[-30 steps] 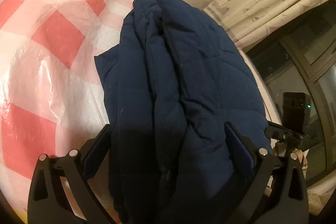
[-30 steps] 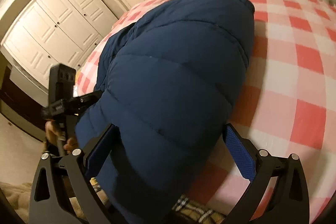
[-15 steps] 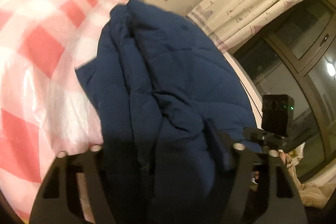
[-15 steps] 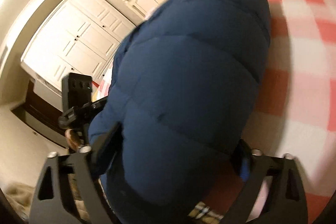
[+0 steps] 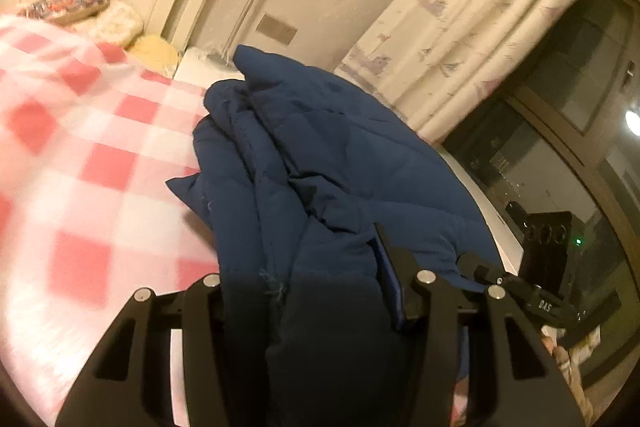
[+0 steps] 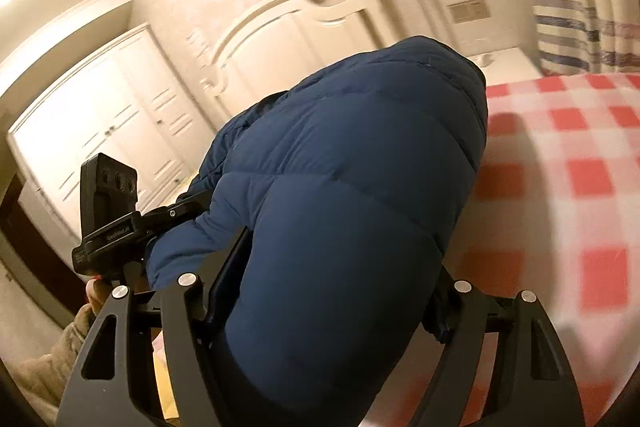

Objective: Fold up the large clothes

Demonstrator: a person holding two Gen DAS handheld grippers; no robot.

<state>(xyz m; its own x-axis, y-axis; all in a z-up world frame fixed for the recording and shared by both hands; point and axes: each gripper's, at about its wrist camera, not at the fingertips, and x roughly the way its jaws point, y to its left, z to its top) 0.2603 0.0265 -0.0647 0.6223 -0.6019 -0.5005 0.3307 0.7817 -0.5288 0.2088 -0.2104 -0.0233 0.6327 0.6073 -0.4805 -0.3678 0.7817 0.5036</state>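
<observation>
Navy quilted jacket (image 5: 320, 155) stretches lengthwise away from both; left hand-held gripper (image 5: 304, 291) and right hand-held gripper (image 6: 324, 291) are closing on its near end.

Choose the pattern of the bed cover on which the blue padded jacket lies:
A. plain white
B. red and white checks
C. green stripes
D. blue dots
B: the bed cover beside the blue padded jacket shows red and white squares in both wrist views; the left gripper and the right gripper are each closing with jacket fabric between the jaws.
</observation>
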